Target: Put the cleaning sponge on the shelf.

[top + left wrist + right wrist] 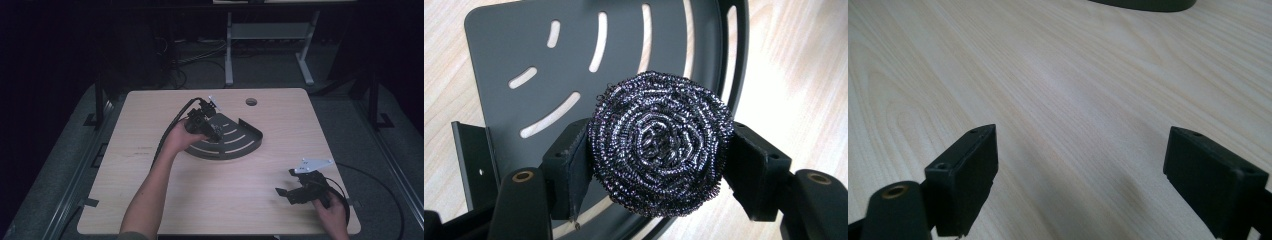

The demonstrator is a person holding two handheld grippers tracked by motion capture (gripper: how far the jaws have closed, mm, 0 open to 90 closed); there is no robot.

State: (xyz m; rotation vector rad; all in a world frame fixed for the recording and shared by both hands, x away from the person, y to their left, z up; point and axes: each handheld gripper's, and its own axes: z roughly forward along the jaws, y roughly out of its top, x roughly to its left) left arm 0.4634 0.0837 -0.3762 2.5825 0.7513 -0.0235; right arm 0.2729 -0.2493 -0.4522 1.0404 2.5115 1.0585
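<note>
Now | steel scourer (660, 145) | round face toward camera | clamped sideways, left hand-held gripper (659, 167)

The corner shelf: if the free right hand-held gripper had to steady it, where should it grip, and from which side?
Probably the raised rim of the dark corner shelf, reached from the right. The rim stands upright, thin enough for open jaws, and faces the right hand-held gripper. The left hand-held gripper, shut on the steel scourer, occupies the other side.

A round, dark, coiled steel scourer (659, 145) is held just above a slotted grey quarter-round tray (509, 45) lying flat mid-table.
</note>
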